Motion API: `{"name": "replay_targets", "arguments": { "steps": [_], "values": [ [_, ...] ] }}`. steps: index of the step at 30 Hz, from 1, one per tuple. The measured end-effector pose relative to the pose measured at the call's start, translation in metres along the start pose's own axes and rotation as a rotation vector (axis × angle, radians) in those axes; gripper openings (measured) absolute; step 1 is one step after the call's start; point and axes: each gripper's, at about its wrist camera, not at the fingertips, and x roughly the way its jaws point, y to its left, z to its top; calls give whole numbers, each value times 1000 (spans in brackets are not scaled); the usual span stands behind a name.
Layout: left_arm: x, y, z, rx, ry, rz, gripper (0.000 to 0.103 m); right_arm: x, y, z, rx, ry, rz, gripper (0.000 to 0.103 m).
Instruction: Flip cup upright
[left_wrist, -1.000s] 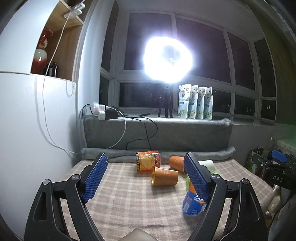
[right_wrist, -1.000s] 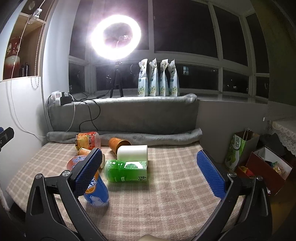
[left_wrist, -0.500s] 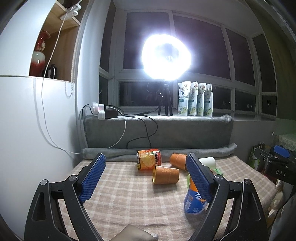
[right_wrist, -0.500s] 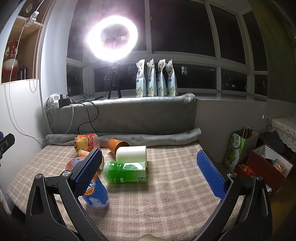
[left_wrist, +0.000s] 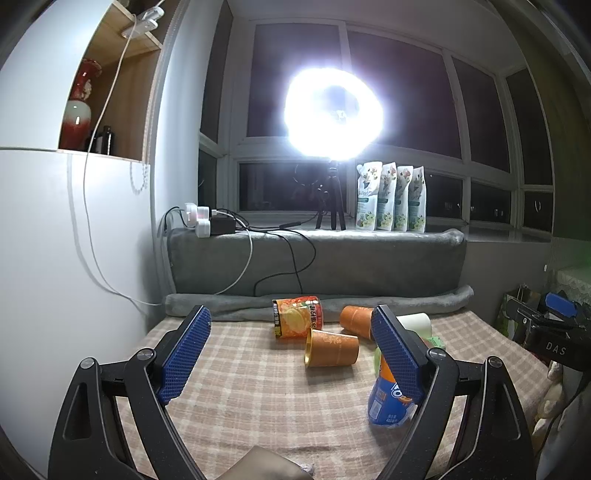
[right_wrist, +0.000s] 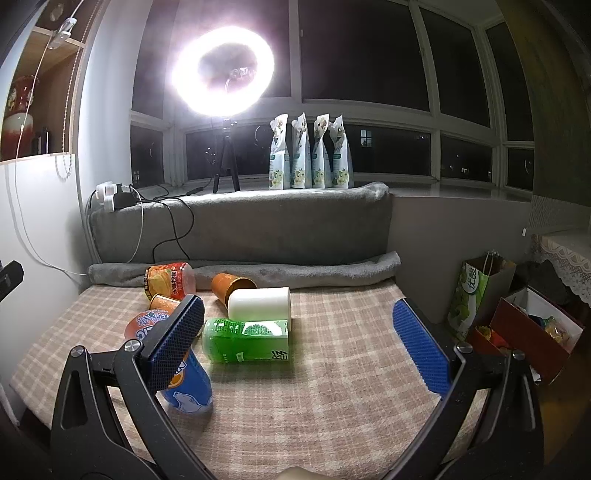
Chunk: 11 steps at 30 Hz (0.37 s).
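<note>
Both views barely shifted | hand-held grippers (left_wrist: 290, 349) (right_wrist: 295, 341) apart | checked cloth (right_wrist: 332, 387), ring light (right_wrist: 223, 70), dark windows

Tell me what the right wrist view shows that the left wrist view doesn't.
Only the right wrist view shows the green cup whole, on its side, plus the paper bag and boxes off the table's edge. Only the left shows the gold cup's open mouth and the right tongs from outside. Both share the blue-orange cup, white cup, ring light.
</note>
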Motion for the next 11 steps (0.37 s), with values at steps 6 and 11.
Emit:
{"name": "replay_targets", "arguments": {
  "steps": [6,11],
  "values": [
    [1,0,-1,4,7,-4,89,5,-1,-3,0,23,8,103],
    [8,-2,-5,30,36,1,64,13,-1,-10,-3,46,11,103]
  ]
}}
